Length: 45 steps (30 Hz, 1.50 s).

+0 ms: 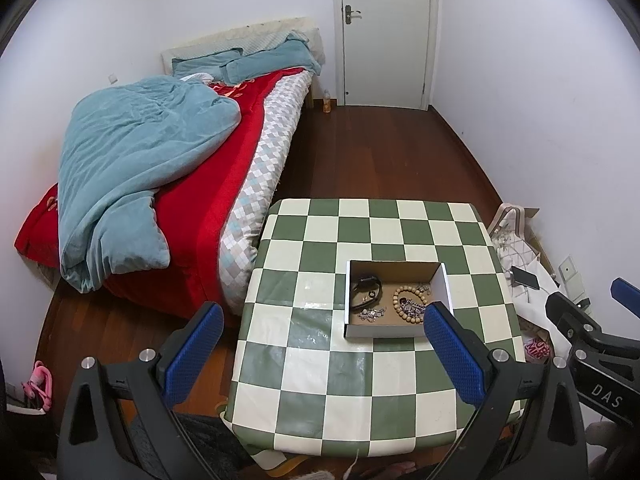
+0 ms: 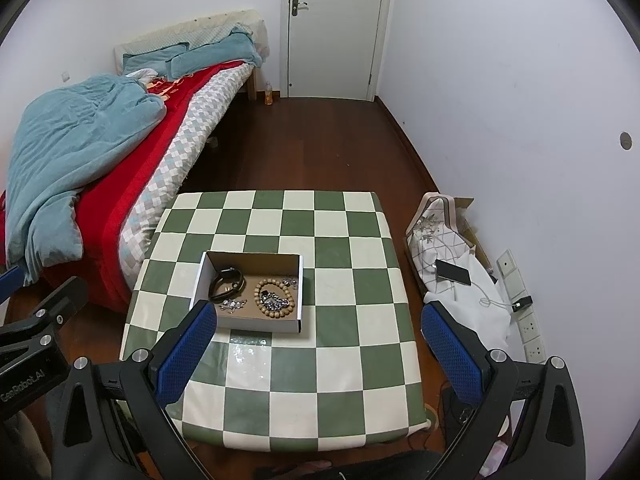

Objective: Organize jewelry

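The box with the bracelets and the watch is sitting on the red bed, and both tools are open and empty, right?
Not quite. The box sits on the green and white checkered table, not the bed, as the right wrist view shows. The rest is right: the bead bracelet and watch lie inside, and the left tool and right tool are open and empty.

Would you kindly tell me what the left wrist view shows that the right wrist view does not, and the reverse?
Only the left wrist view shows the pink object on the floor by the bed's foot, and the right hand-held gripper from outside.

Only the right wrist view shows the white socket strip along the wall, the round wall hole, and the left hand-held gripper from outside.

Both show the checkered table, the open box holding the wooden bead bracelet and black band, the phone, bed and door.
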Each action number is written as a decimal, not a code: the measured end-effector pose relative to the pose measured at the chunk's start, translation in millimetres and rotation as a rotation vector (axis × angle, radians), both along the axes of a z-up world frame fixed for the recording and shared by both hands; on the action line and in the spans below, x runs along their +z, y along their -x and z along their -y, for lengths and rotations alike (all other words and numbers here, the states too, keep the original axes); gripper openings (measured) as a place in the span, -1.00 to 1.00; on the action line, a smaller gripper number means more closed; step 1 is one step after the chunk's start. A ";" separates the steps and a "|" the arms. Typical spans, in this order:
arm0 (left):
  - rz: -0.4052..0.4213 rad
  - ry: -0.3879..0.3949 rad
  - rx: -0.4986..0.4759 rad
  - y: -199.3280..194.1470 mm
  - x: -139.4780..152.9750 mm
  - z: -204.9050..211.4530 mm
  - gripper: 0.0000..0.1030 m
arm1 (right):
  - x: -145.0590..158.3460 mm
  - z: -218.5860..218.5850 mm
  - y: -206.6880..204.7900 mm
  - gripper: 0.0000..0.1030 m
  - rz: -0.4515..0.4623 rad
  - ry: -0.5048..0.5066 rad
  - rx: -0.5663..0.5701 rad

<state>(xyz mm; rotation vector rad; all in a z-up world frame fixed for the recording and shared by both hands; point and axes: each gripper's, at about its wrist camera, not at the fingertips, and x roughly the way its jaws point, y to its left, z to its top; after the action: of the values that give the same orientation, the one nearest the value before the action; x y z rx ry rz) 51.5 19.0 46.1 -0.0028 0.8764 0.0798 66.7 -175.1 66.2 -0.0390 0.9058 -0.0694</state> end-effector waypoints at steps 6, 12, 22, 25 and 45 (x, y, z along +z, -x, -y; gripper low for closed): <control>0.002 0.001 0.000 1.8 1.1 -1.0 0.99 | 2.2 -2.1 1.2 1.00 0.003 -0.003 0.006; 0.006 -0.004 0.000 2.4 1.5 -0.2 0.99 | 3.7 -4.2 2.3 1.00 0.008 -0.005 0.009; 0.006 -0.009 -0.001 3.4 2.5 1.3 0.99 | 4.7 -4.9 2.6 1.00 0.009 -0.006 0.009; 0.006 -0.009 -0.001 3.8 2.3 2.9 0.99 | 4.4 -4.6 2.4 1.00 0.008 -0.005 0.011; 0.003 -0.006 -0.003 8.1 5.4 0.2 0.99 | 1.0 -6.3 5.0 1.00 0.001 -0.004 0.009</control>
<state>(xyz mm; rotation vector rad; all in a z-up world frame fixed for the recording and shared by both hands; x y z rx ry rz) 43.4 18.8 51.5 0.0045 0.8734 0.0799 61.7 -168.7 67.2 -0.0394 0.9042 -0.0592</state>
